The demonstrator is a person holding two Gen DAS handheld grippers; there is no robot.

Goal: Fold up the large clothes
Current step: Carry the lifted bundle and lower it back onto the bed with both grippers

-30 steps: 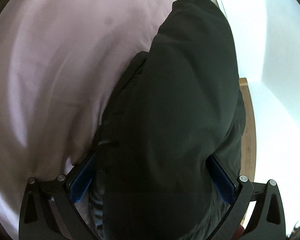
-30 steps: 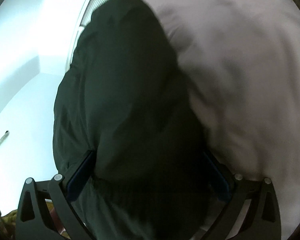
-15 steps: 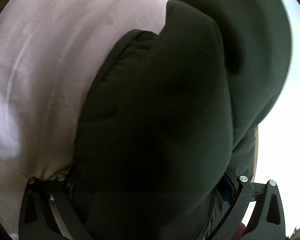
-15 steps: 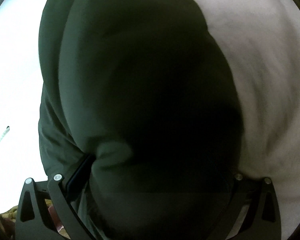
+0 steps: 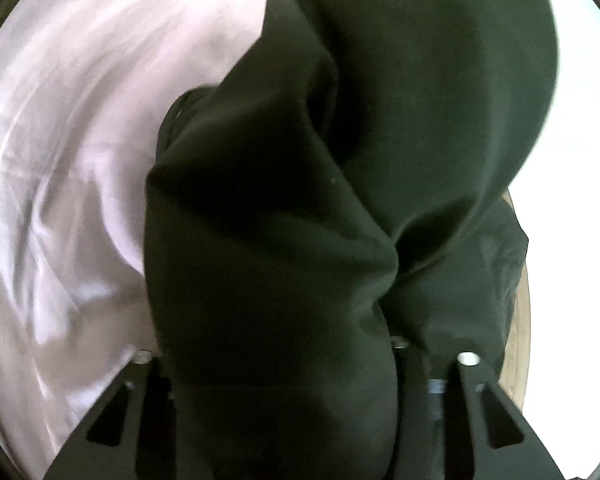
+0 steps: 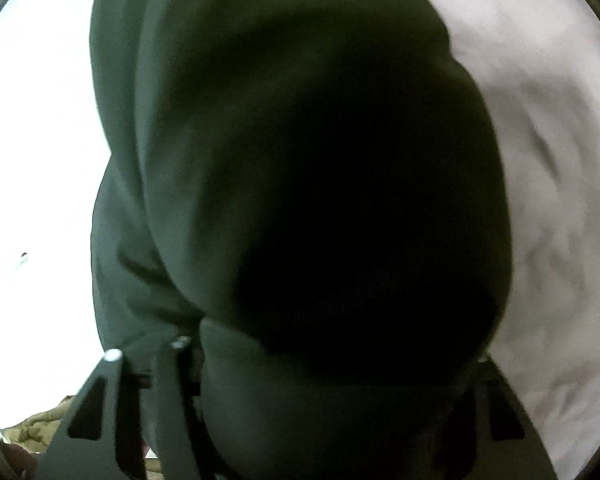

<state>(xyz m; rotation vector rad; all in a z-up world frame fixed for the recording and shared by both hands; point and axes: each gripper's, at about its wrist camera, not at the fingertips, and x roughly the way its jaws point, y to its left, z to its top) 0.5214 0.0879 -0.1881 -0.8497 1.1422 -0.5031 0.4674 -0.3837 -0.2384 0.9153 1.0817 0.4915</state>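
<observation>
Left hand-held gripper (image 5: 276,360), right hand-held gripper (image 6: 332,360): jaws closing on bulky dark green fabric garment (image 5: 340,200). Garment bunched between both, over wrinkled pale pink bedsheet (image 5: 60,160).

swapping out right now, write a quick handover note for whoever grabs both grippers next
Left gripper: jaws closing, a thick bunch of the dark garment between them.
Right gripper: jaws closing too, the same garment bunched between them.
Garment: fills both views, over the pale sheet; most of its shape is hidden.
Done: both sides gathered into the jaws. No finished fold shows.
Left: probably carry the fold over, lay it flat, let go, then fold again as needed.
</observation>
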